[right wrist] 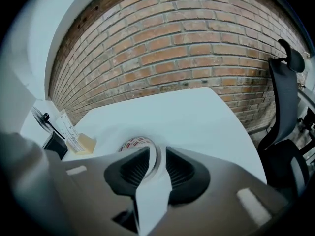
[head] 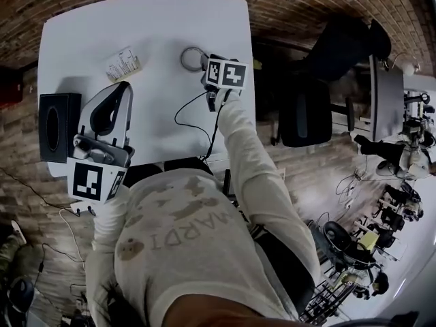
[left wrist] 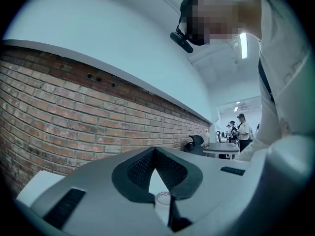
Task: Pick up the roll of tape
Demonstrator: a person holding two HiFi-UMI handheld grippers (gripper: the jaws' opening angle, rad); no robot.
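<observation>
The roll of tape [head: 191, 58] lies flat on the white table [head: 150, 26], near its far right part. My right gripper [head: 204, 67] sits right at the roll, its marker cube above it. In the right gripper view the jaws stand open around the near wall of the roll of tape [right wrist: 136, 145], red print on its rim; the pads [right wrist: 183, 168] do not press on it. My left gripper [head: 125, 87] hovers over the table's near left, well apart from the roll. In the left gripper view its tips [left wrist: 155, 149] meet with nothing between them.
A black tissue box [head: 59, 127] stands at the table's left edge, beside the left gripper. A small printed card stand [head: 123, 63] sits left of the roll. A black cable [head: 197, 125] runs across the table's near side. A black office chair [head: 306, 111] stands to the right.
</observation>
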